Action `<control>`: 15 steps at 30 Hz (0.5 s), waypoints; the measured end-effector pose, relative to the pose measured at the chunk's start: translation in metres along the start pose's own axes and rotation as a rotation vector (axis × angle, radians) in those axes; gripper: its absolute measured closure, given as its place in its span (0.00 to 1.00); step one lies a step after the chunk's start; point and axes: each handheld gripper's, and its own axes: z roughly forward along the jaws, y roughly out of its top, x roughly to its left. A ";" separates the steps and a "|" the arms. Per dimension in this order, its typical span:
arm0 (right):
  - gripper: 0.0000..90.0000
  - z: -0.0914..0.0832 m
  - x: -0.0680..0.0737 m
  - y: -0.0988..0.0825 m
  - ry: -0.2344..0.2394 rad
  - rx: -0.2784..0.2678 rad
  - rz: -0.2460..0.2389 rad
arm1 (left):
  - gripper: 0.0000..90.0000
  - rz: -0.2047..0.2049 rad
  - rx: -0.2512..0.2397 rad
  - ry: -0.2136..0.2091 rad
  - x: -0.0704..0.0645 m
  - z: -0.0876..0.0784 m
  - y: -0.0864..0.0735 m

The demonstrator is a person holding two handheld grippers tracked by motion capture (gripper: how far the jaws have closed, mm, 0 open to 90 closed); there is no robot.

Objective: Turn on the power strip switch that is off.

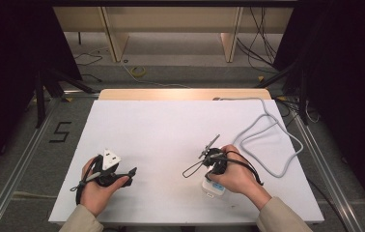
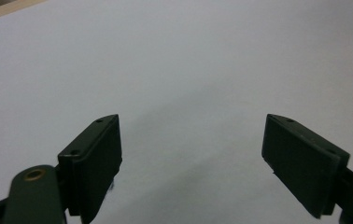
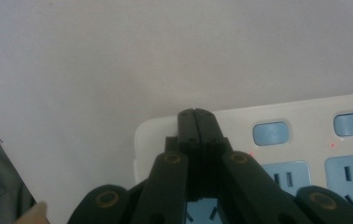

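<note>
White-covered tabletop point(image 1: 171, 125), pale wood edge showing along its far side. Lying on it near the front-right: a white power strip point(image 1: 213, 188) w/ blue sockets and blue switches, partly under the person's hand; small red lights show beside the switches in the right gripper view. Its grey cable point(image 1: 272, 145) runs in loose loops across the right part of the tabletop, from the far edge. Rest of the sheet is plain white.

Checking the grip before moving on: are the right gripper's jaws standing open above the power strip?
No, the right gripper has its jaws pressed flat together over the white power strip.
</note>
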 end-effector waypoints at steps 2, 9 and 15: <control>1.00 0.000 0.000 0.000 0.000 -0.001 0.000 | 0.22 0.000 0.000 0.000 0.000 0.000 0.000; 1.00 0.000 0.000 0.000 0.000 -0.001 -0.002 | 0.22 0.000 0.000 0.000 0.000 0.000 0.000; 1.00 0.000 0.000 0.000 0.002 -0.002 0.000 | 0.22 0.000 0.000 0.001 0.000 0.000 0.000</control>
